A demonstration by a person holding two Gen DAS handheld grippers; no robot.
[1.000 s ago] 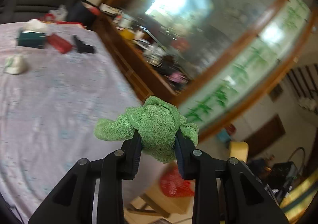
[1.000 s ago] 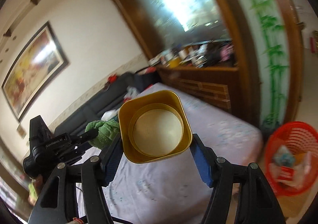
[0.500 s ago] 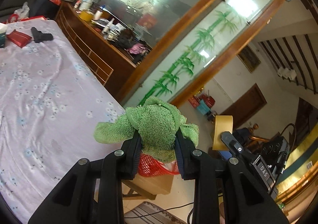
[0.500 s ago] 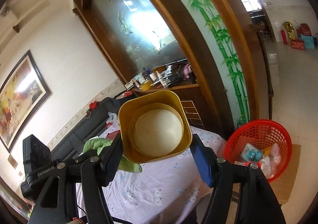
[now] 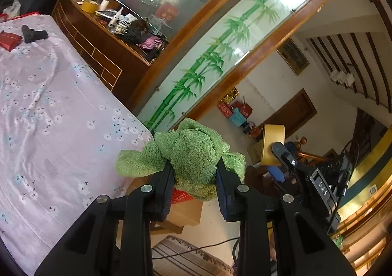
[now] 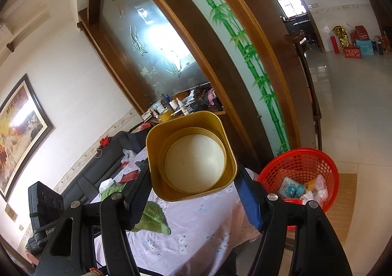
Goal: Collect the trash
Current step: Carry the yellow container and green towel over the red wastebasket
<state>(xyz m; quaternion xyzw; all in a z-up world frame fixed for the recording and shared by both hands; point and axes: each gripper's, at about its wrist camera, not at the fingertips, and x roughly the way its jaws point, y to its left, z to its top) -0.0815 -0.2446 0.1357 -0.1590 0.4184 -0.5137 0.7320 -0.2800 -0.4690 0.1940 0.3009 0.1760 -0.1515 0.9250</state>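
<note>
Left gripper (image 5: 194, 179) fingers clamp green cloth (image 5: 193, 153) beyond the bed (image 5: 49, 114) corner; right gripper (image 6: 192, 194) grasps gold container (image 6: 191, 159) (red basket (image 6: 300, 170) beside).

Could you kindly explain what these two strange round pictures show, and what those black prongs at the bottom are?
There is no robot here: a person carries a two-fingered tool in each hand, each with a wide-angle camera looking along its fingers. The prongs are those fingers.

The left view shows the left hand-held gripper closed on a fluffy green cloth. The right view shows the right hand-held gripper clamping a square gold tin, its open end facing the camera.

Below lies a table under a lilac flowered cloth, bearing a red box and a black object at its far end. A red mesh basket with wrappers stands beside the table.
</note>
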